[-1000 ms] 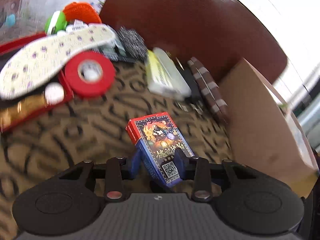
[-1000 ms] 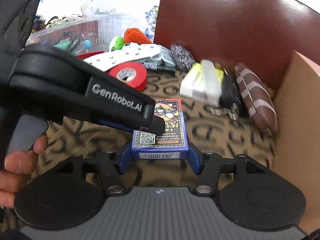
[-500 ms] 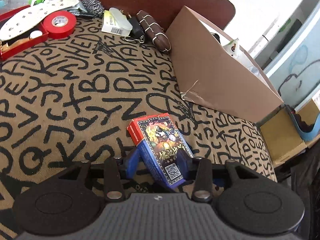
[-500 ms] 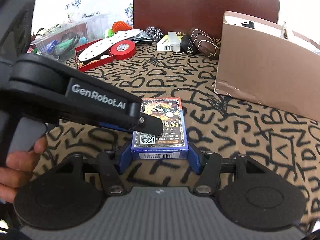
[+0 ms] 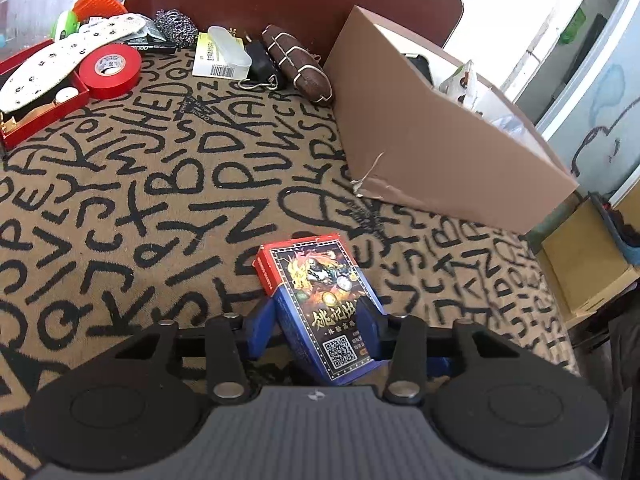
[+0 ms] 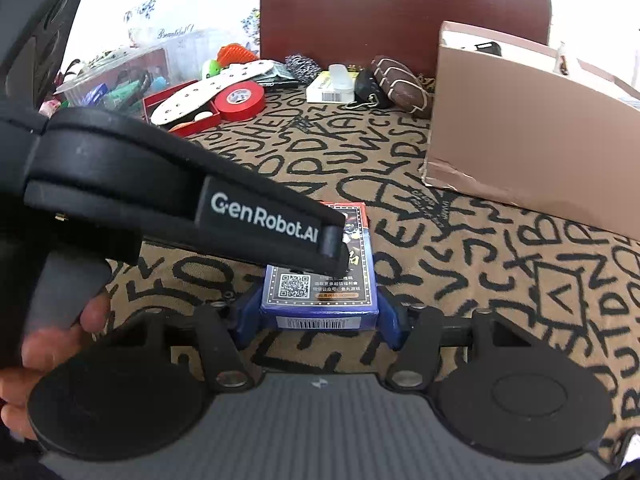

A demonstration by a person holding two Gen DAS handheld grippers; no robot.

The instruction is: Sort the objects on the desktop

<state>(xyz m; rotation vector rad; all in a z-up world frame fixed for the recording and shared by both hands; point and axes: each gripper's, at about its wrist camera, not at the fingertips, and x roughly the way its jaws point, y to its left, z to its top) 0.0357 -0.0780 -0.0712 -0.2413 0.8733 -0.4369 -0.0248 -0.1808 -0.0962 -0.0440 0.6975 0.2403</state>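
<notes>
Hiding card box top: left gripper.

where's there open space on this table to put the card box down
The widest bare stretch of the lettered tablecloth lies between the card box and the clutter at the far edge. It is bordered left by the red tray and red tape roll, right by the cardboard box. The far edge is crowded with small items.
</notes>
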